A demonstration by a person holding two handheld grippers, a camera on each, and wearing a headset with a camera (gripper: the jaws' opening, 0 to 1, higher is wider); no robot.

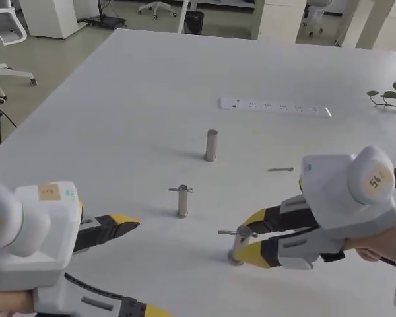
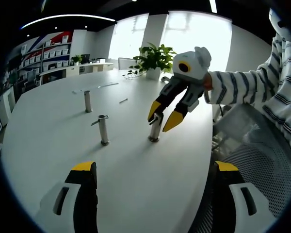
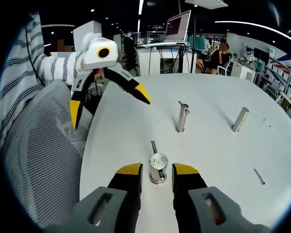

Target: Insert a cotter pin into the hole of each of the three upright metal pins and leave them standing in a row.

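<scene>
Two pins (image 1: 183, 201) cottered; right gripper (image 1: 241, 240) — straddling nearest pin (image 3: 158, 161)

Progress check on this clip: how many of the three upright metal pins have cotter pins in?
Done: the middle upright metal pin has a thin cotter pin through its top. In hand: the nearest metal pin also shows one crosswise, with the right gripper open around it. Left: the far metal pin is bare; a loose cotter pin lies on the white table.

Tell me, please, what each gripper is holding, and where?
Nothing is held: the right gripper straddles the nearest pin with gaps either side; the left gripper is open and empty.
</scene>
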